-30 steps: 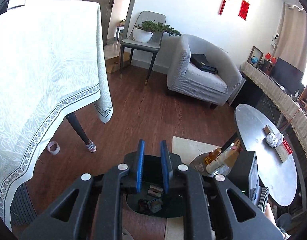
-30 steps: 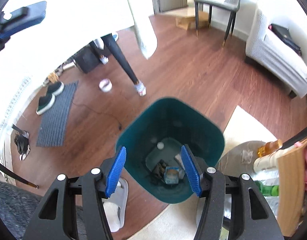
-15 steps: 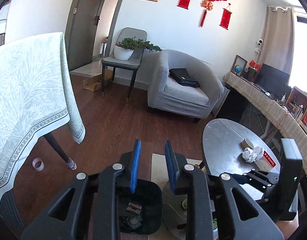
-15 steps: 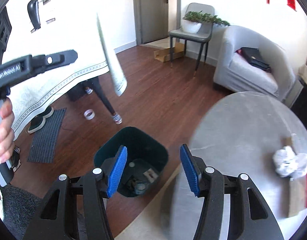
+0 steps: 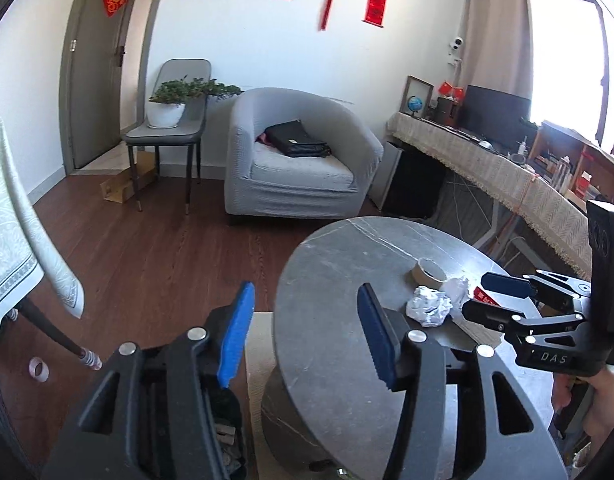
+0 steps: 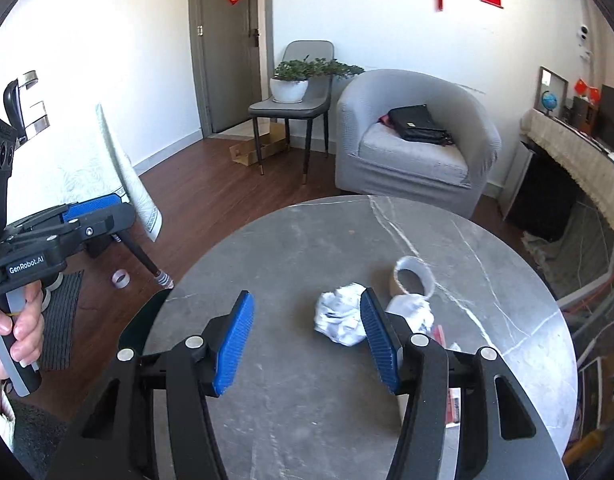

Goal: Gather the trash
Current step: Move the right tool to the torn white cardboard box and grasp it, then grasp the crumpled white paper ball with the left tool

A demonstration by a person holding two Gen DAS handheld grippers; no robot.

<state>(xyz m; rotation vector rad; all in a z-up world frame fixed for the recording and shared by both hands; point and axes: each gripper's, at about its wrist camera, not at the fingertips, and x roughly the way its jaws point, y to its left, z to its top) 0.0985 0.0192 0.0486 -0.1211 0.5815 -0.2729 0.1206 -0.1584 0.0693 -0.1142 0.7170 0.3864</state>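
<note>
Two crumpled white paper balls lie on the round grey table (image 6: 307,236): a larger paper ball (image 6: 339,316) (image 5: 429,310) and a smaller one (image 6: 413,312) (image 5: 457,288) beside a tape roll (image 6: 413,276) (image 5: 427,272). My right gripper (image 6: 307,340) (image 5: 475,294) is open above the tabletop, just short of the larger ball, which sits by its right pad. My left gripper (image 5: 307,336) (image 6: 95,216) hovers over the table's left edge, its jaws opening with nothing between them. The dark trash bin (image 5: 227,432) (image 6: 143,320) stands on the floor below the table edge with scraps inside.
A red-and-white packet (image 6: 439,336) lies on the table near the paper. A grey armchair (image 5: 299,160) and a chair with a potted plant (image 5: 167,120) stand behind. A cloth-covered table (image 5: 11,240) is at left, and a tape ring (image 5: 39,368) lies on the floor.
Both grippers rose from over the bin and swung right over the round table. The left jaws went from shut to wide apart. The right jaws kept their gap.
</note>
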